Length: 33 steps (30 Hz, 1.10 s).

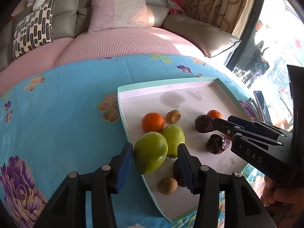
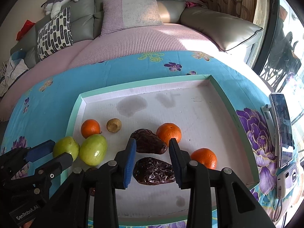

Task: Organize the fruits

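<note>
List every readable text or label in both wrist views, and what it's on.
"DAS" – on the body of the right gripper, seen in the left wrist view.
"GenRobot.AI" – on the body of the left gripper, seen in the right wrist view.
Small print on the tray right wall: too small to read.
Phone screen: blurred, unreadable.

We can read two markings, both on the gripper bodies. In the left wrist view, pale capitals "DAS" stand on the black side of the right gripper (image 1: 213, 122), on the body behind its jaws, to the right of the white tray (image 1: 144, 93). In the right wrist view, "GenRobot.AI" runs in white along the black body of the left gripper (image 2: 57, 152), at the lower left, just outside the tray's green rim. A small line of print sits on the tray's right rim near the purple flower, but it is too small for us to read.
</note>
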Available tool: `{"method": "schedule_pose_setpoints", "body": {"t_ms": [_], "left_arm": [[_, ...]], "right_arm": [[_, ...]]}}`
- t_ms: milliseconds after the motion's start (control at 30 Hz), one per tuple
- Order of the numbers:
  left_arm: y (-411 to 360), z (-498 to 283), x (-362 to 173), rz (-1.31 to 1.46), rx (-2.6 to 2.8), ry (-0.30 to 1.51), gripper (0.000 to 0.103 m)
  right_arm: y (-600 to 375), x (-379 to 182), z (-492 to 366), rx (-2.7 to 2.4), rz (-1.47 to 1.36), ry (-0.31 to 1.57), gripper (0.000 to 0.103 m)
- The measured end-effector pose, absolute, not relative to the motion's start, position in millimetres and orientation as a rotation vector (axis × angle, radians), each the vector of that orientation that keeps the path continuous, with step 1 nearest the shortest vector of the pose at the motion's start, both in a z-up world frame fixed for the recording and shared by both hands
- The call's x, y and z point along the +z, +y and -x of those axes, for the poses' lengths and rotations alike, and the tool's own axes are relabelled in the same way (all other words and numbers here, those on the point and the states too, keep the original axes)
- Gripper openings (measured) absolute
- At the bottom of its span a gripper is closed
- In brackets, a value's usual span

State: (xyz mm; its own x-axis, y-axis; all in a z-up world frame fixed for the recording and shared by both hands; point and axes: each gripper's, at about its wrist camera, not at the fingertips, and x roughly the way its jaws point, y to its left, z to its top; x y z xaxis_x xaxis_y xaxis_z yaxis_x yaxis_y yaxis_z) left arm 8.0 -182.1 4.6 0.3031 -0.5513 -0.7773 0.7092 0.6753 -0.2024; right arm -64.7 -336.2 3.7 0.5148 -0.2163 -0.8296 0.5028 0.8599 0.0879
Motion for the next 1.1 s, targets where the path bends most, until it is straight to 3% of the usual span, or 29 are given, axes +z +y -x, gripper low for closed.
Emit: {"method": "schedule_pose_setpoints", "body": {"t_ms": [67, 133, 200, 233, 333, 433, 733, 1100], "left_arm": [[-177, -11, 9, -0.176, -0.829, 0.939, 0.053], [-169, -17, 12, -0.159, -0.784, 0.940, 0.061], [-160, -25, 10, -0.151, -0.708, 0.943, 0.070], [-155, -30, 8, -0.154, -0.666, 0.946, 0.078], [-141, -44, 1, -0.180, -0.525, 0.945, 0.094], [-127, -55, -6, -0.191, -0.415, 0.943, 0.103], [-100, -74, -15, -0.136, -0.284, 0.973, 0.103], [-101, -75, -8, -0.150, -0.287, 0.928, 0.103]], "right_arm": [[-335, 7, 65, -0.442, -0.334, 0.926, 0.037], [-334, 9, 66, -0.439, -0.332, 0.917, 0.041], [-332, 10, 65, -0.432, -0.329, 0.911, 0.064], [-331, 10, 65, -0.430, -0.326, 0.908, 0.068], [-328, 10, 62, -0.418, -0.321, 0.911, 0.070], [-324, 7, 59, -0.401, -0.317, 0.918, 0.077], [-315, 4, 53, -0.377, -0.285, 0.899, 0.091], [-318, 6, 53, -0.403, -0.296, 0.864, 0.091]]}}
